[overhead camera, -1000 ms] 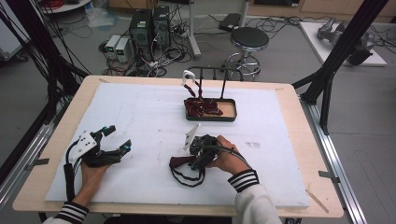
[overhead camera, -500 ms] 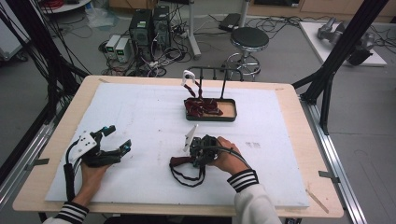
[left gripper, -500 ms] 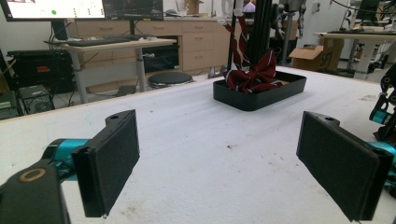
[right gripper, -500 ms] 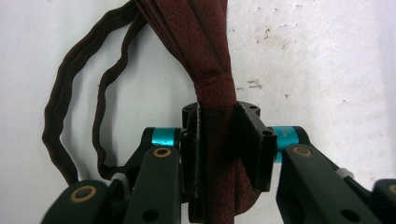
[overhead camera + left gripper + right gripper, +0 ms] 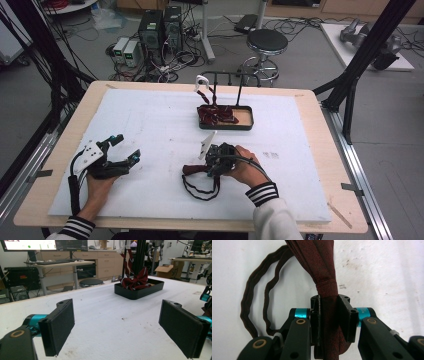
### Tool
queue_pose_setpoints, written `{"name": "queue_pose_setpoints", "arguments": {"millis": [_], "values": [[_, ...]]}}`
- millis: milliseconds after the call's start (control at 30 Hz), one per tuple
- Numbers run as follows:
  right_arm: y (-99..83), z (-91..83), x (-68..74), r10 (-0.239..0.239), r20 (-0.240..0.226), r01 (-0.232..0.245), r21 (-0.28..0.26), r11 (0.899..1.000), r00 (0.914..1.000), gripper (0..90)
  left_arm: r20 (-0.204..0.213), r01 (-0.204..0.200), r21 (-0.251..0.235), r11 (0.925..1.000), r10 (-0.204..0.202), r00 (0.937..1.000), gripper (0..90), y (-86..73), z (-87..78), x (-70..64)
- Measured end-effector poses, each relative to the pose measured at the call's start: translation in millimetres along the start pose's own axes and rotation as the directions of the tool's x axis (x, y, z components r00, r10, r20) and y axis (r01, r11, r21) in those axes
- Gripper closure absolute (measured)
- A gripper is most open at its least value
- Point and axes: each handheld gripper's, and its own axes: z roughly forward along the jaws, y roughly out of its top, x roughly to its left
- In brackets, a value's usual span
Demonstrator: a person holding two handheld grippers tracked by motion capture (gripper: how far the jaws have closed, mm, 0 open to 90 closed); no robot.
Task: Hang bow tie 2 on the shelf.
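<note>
Change since earlier frame: almost none; right hand-held gripper [image 5: 216, 161] stays clamped on the dark red bow tie [image 5: 325, 277], low on the table [image 5: 150, 120]. Strap loop [image 5: 259, 297] trails beside it. Left hand-held gripper [image 5: 120, 152]: jaws wide, well apart. Black tray [image 5: 140, 288] of ties beyond; tie's lower end hidden between jaws.

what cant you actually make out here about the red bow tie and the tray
- Bow tie, right gripper view: its top runs off the upper edge; its lower part sits between the right tongs.
- High view: the hand covers the grip.
- Tray: how many ties lie in the heap, too small and tangled.
</note>
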Motion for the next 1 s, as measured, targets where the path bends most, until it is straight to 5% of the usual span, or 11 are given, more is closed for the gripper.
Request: {"name": "queue_pose_setpoints", "arguments": {"millis": [300,633,1000], "values": [[-3.3,-12.4,-1.7,0.038,0.014,-0.037,-0.062,0.997,0.9992,74.1,0.001,-0.002,0.002,1.0,0.002,1.0,13.6,0.0,-0.1,0.4],[-9.9,-27.9,-7.0,0.108,0.045,-0.101,-0.149,0.984,0.9931,74.2,0.002,0.001,-0.001,1.0,-0.001,1.0,13.7,-0.1,0.0,0.7],[-20.5,-48.3,-15.4,0.211,0.09,-0.178,-0.281,0.943,0.9734,74.2,0.001,0.001,0.001,1.0,-0.001,1.0,13.7,-0.1,0.0,0.5]]}}
